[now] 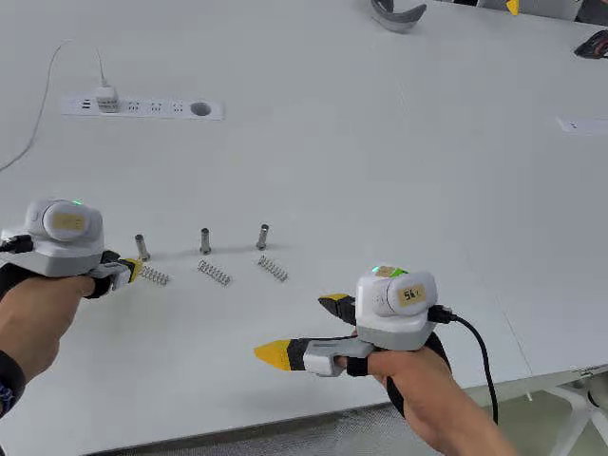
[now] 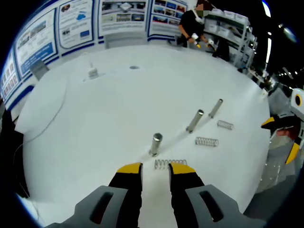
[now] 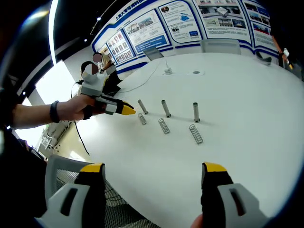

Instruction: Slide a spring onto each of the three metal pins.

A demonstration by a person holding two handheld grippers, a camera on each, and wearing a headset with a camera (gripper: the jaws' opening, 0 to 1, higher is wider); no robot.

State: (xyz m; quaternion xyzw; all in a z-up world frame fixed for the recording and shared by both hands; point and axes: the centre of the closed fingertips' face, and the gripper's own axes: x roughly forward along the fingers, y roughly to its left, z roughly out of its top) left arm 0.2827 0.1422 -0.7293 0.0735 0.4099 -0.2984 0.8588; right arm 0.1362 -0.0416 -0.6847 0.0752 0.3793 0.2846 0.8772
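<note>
The left gripper [image 2: 155,169] has its fingers a narrow gap apart and holds nothing. Its yellow tips stop just short of the left spring [image 2: 170,163], which lies flat on the table [image 1: 380,190] just beside the left pin [image 2: 156,144]. The right gripper [image 1: 304,328] is spread wide and empty, over the table near its front edge and well apart from the parts.

The three pins stand upright in a row, each with a spring lying loose just in front of it: the middle pin [image 1: 204,240] with the middle spring [image 1: 215,273], and the right pin [image 1: 262,237] with the right spring [image 1: 273,268]. Open white tabletop lies all round the row. A power strip [image 1: 142,106] lies well behind it, toward the far left.
</note>
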